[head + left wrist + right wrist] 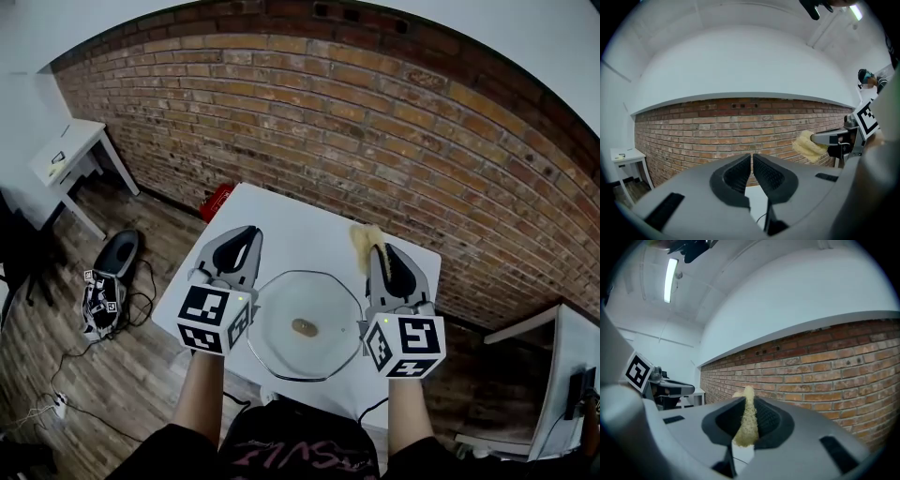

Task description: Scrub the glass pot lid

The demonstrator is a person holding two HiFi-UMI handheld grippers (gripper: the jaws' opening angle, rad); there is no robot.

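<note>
A round glass pot lid [305, 323] with a brown knob lies flat on the white table [300, 225], between my two grippers. My left gripper [249, 232] hovers to the lid's left, jaws shut with nothing between them; it appears again in the left gripper view [752, 165]. My right gripper [375, 251] hovers to the lid's right, shut on a yellow sponge [364, 241] that sticks out past its tips. The sponge [747, 420] shows pinched between the pads in the right gripper view, and from the side as the sponge [808, 145] in the left gripper view.
A brick wall [375, 141] runs behind the table. A small white side table [66, 161] stands at far left, a black bin [117, 253] and cables lie on the wooden floor, and a red object [217, 201] sits by the table's far left corner.
</note>
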